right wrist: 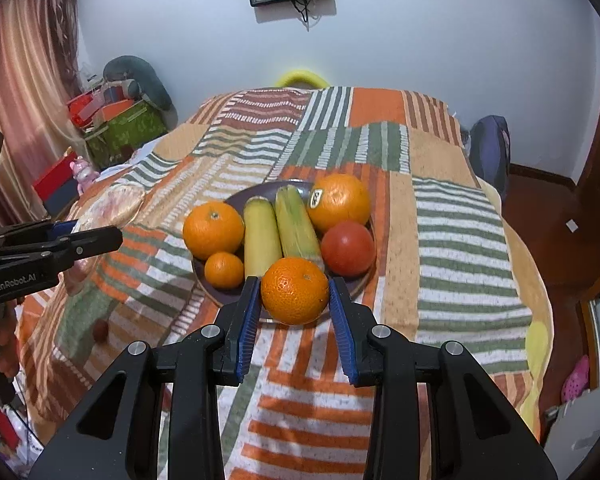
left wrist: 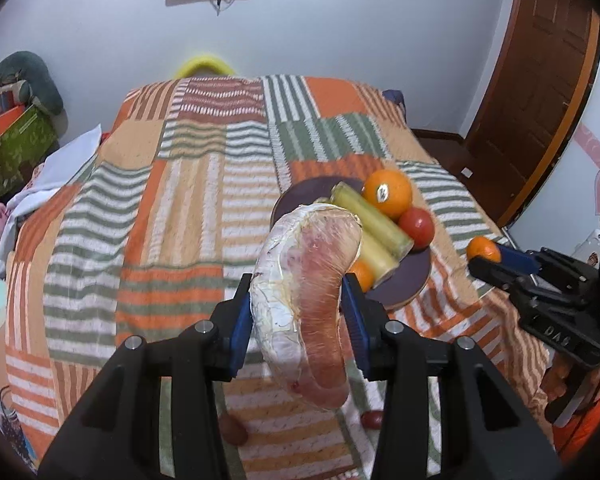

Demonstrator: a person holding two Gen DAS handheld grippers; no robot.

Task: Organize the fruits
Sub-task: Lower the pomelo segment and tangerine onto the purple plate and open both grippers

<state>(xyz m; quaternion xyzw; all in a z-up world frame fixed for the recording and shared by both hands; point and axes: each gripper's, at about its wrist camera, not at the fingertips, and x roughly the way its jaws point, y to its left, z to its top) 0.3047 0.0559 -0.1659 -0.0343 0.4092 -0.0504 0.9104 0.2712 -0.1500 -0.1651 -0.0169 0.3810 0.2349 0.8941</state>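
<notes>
My left gripper [left wrist: 298, 300] is shut on a plastic-wrapped pomelo wedge [left wrist: 308, 292], pink flesh and white pith, held above the bed left of the dark plate [left wrist: 404, 280]. My right gripper [right wrist: 294, 294] is shut on an orange [right wrist: 295, 290] at the plate's near rim [right wrist: 216, 296]. On the plate lie two corn cobs [right wrist: 280, 232], a large stickered orange [right wrist: 340, 202], a tomato [right wrist: 348, 248], a medium orange [right wrist: 213, 230] and a small mandarin [right wrist: 224, 270]. The left gripper with the wedge [right wrist: 112, 204] shows at the left of the right wrist view.
The plate sits on a bed with a striped orange-green patchwork cover [right wrist: 460, 240]. Two small red fruits [left wrist: 372, 420] [left wrist: 232, 430] lie on the cover near me. Boxes and clutter [right wrist: 116, 124] stand left of the bed; a wooden door [left wrist: 540, 100] is to the right.
</notes>
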